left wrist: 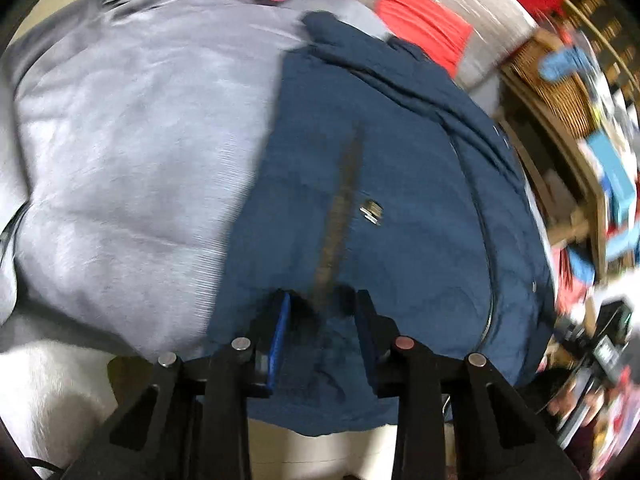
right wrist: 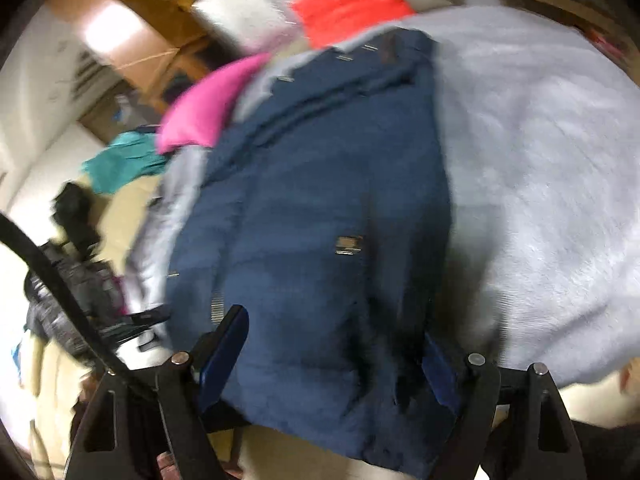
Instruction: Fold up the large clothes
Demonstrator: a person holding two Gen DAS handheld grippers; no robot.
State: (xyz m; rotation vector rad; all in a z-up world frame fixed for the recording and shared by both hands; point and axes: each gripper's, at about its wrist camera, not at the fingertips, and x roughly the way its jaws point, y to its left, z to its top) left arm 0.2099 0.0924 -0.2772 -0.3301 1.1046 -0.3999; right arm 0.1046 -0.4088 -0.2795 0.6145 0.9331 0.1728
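The navy jacket lies spread on a pale grey fleece blanket, with its hem edge nearest both cameras and its collar end farthest away. A brownish zipper line runs lengthwise down the jacket front, and a small metallic label sits just beside it. The left gripper is set at the near hem, its jaws narrow with a bunched fold of the jacket fabric between the blue pads; the pads appear to press on the cloth at the lower end of the zipper line. The right gripper stands over the same near hem with its jaws wide apart; the jacket fabric spans the gap between the fingers, and whether the pads touch it cannot be told because of blur. Beyond the collar end, a pink cushion and an orange-red cushion rest against a light grey cushion. A teal garment lies off to the side of the blanket.
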